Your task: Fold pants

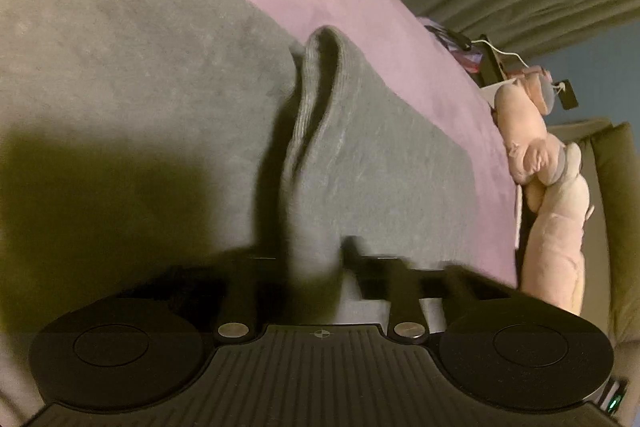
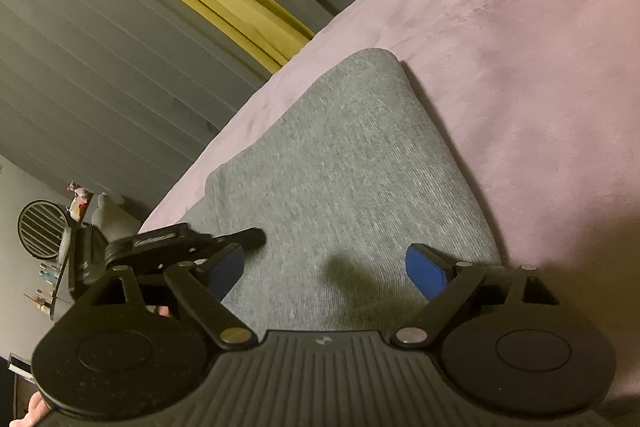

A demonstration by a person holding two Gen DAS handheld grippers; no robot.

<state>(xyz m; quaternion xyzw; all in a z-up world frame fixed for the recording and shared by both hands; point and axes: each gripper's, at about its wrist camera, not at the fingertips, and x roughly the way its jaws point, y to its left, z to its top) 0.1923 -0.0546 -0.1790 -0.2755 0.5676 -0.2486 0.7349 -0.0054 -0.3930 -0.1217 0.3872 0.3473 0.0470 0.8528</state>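
A raised fold of the grey pants (image 1: 316, 131) is being pinched by the left tool (image 1: 316, 259), while the right tool (image 2: 326, 267) is being held wide over them, the pants being spread across the pink bed (image 2: 520, 47).

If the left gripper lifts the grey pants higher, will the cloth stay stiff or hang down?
Probably it hangs: the pants already loop limply from the left gripper. They look soft and light. The pinch seems firm, so slipping is unlikely.
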